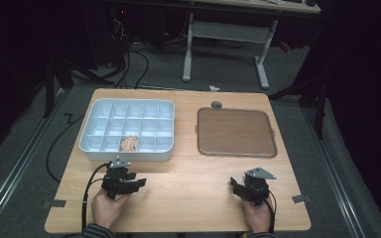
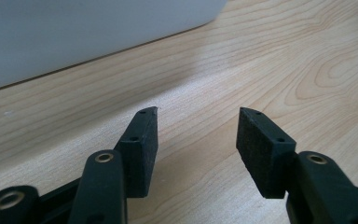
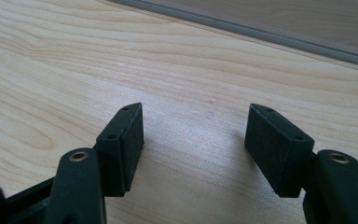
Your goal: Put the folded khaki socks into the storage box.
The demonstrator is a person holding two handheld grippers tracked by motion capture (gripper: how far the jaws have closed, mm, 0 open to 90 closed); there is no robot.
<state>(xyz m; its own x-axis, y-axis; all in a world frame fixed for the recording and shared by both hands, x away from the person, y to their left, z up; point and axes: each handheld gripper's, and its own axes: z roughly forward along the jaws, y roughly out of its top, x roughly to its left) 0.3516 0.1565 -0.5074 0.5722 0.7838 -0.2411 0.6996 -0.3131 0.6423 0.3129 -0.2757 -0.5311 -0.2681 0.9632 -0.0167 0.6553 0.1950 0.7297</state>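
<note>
1. Compartment box (image 1: pixel 127 130), high view: pale blue-grey, divided into a grid of small cells, on the left half of the wooden bench (image 1: pixel 188 183). 1 cell in its near row holds a small pinkish item (image 1: pixel 128 144); what the item is cannot be told. Right of the box, well apart, lies a brown tray (image 1: pixel 236 132) with a raised rim, and a small grey round piece (image 1: pixel 217 104) sits just beyond the tray's far edge.
2. Left tongs (image 1: pixel 140 182), high view: black, held in the person's left hand (image 1: pixel 108 207), just in front of the box's near wall, tips turned toward the middle of the bench. A black cable (image 1: pixel 87 191) trails from them to the near edge.
3. Right tongs (image 1: pixel 234 185), high view: black with a grey 3-cornered plate on top, held in the right hand (image 1: pixel 256 214) near the right front of the bench, in front of the tray and apart from it.
4. Left gripper view: the left tongs (image 2: pixel 196 135) stand apart with bare wood between the 2 pads; nothing is gripped. The box's pale wall (image 2: pixel 88 32) crosses the upper left.
5. Right gripper view: the right tongs (image 3: pixel 195 135) stand wide with bare wood between them, holding nothing. The tray's grey-brown rim (image 3: pixel 261 32) runs across the top.
</note>
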